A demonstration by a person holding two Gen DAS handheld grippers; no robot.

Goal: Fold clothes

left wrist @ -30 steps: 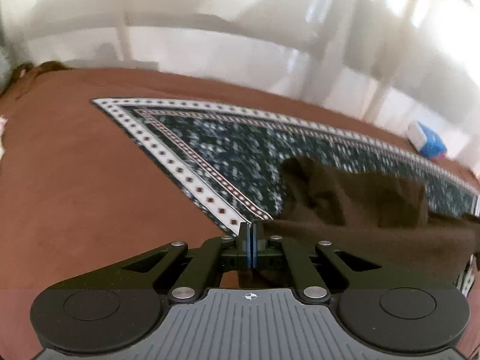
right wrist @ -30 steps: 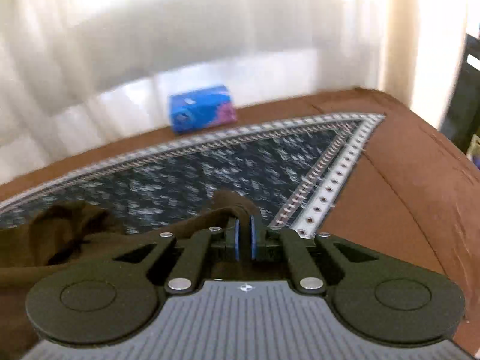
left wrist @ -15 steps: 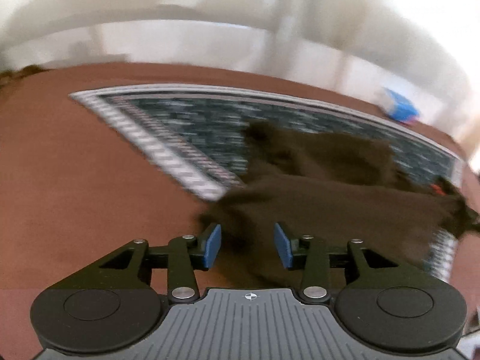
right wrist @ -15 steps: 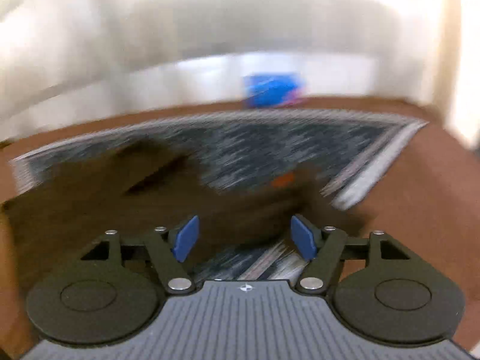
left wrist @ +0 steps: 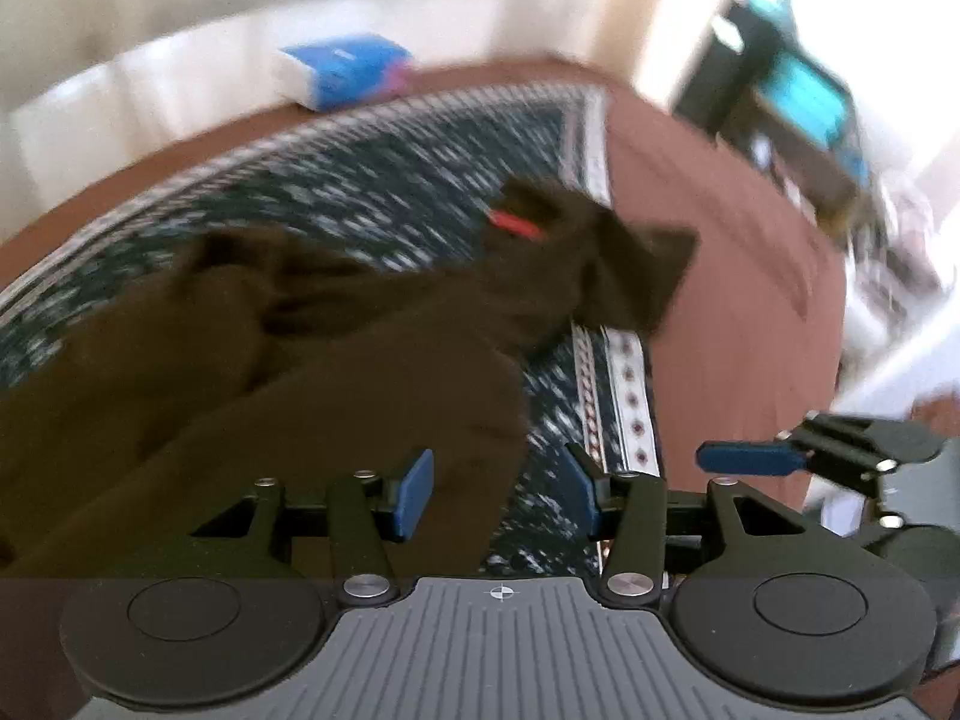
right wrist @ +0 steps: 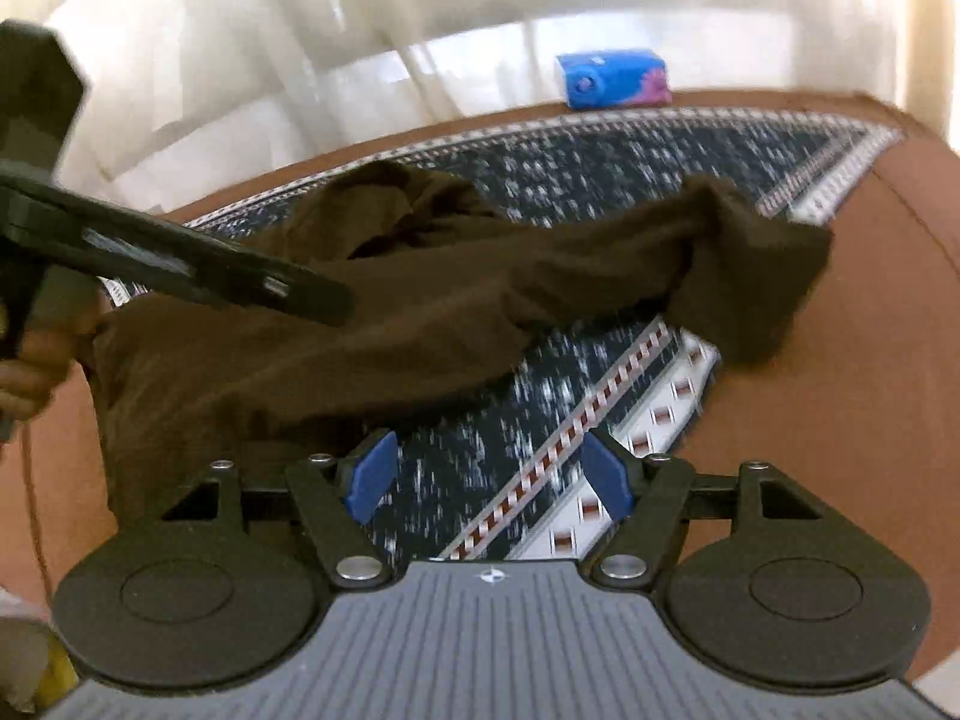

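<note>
A dark brown garment (right wrist: pixel 420 324) lies crumpled across a dark patterned cloth (right wrist: pixel 474 480) with a white border; a red tag (left wrist: pixel 516 222) shows near its far end. My left gripper (left wrist: pixel 498 492) hovers over the garment's (left wrist: pixel 312 396) near edge. Its jaws are opening, and the fabric lies beneath the gap with neither pad pressing on it. My right gripper (right wrist: pixel 489 474) is open over the patterned cloth, just right of the garment, holding nothing. One of its pads (left wrist: pixel 750 457) shows in the left wrist view. The left tool's black body (right wrist: pixel 180 264) crosses the right wrist view, held by a hand (right wrist: pixel 24 372).
The patterned cloth lies on a wide brown surface (right wrist: pixel 888 228). A blue tissue pack (right wrist: pixel 615 78) sits at its far edge before pale curtains (right wrist: pixel 300 30). Dark furniture holding a teal item (left wrist: pixel 798 96) stands beyond the right edge.
Both grippers were shut on the brown garment, then opened and let go of it; it now lies on the cloth. The left gripper swung right and rolled; the right drew back.
</note>
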